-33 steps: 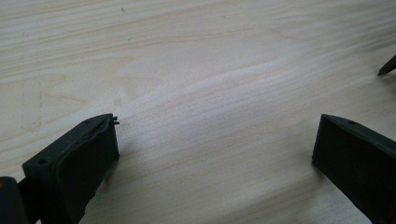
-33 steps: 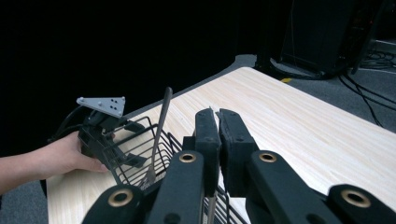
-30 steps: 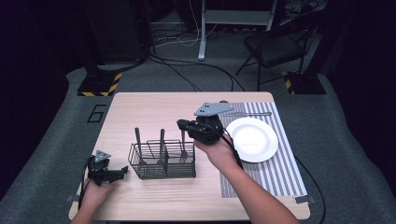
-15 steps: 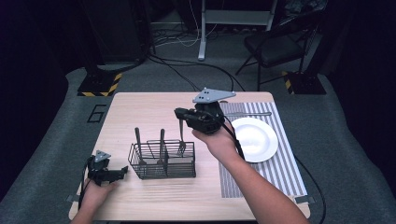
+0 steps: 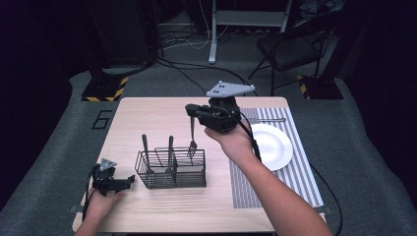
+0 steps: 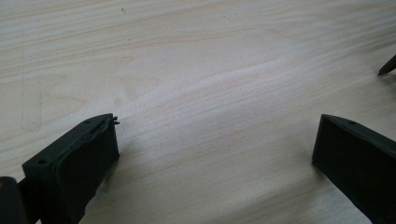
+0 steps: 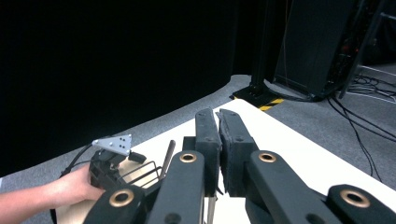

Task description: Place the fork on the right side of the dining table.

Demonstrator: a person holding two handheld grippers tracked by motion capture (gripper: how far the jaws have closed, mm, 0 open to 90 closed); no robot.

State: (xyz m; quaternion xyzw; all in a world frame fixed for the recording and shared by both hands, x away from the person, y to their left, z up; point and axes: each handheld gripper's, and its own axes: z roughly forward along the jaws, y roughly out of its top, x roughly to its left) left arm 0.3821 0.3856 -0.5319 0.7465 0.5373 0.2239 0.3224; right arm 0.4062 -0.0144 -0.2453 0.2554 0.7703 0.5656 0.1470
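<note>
At center frame of the high view, the right gripper (image 5: 193,111) pinches the handle of a fork (image 5: 192,133), which hangs tines-down above the right end of a black wire caddy (image 5: 171,169) holding 2 other utensils. At lower left, the left gripper (image 5: 129,178) rests on the wooden table (image 5: 147,118), its jaws spread wide around nothing. A white plate (image 5: 273,146) sits on a striped placemat (image 5: 295,167) at right.

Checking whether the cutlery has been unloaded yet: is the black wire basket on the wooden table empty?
No: in the high view two dark-handled utensils stand upright in the black wire basket.
</note>
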